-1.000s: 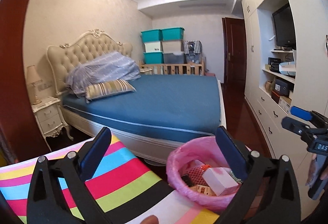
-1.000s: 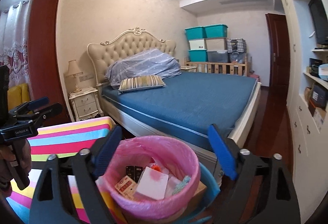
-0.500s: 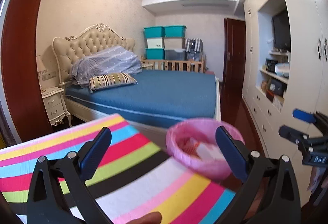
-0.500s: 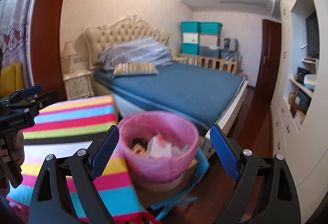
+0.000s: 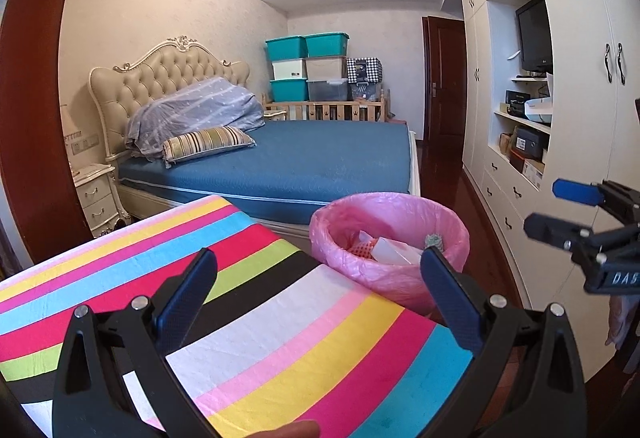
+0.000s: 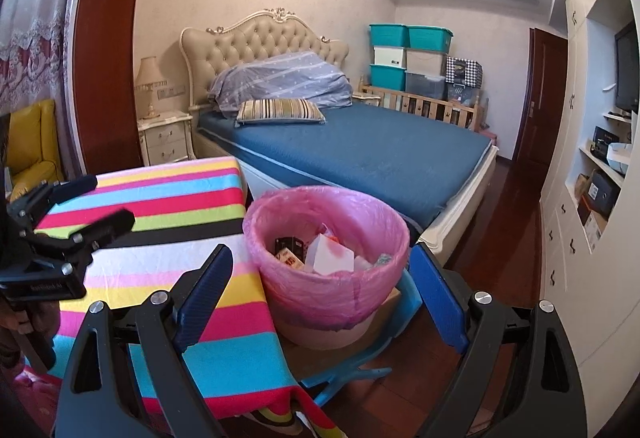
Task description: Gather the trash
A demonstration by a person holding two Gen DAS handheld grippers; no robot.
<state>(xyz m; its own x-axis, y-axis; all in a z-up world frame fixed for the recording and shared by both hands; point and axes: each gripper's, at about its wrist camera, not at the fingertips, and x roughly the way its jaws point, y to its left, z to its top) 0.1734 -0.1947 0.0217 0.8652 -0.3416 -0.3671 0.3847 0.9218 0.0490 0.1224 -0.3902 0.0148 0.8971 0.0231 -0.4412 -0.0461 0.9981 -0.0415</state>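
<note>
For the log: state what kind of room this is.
A home bedroom, it appears: a large bed with a tufted headboard, a nightstand bearing a lamp, and built-in wardrobes along one wall.

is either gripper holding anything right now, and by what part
Nothing is held. The left gripper and right gripper are both open and empty, near the pink-lined bin.

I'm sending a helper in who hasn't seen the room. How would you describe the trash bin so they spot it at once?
Start at the blue bed; at its foot stands a table with a striped cloth. The trash bin sits right beside that table on a blue stool. It is the only round container with a pink plastic liner, and boxes and wrappers show inside.
</note>
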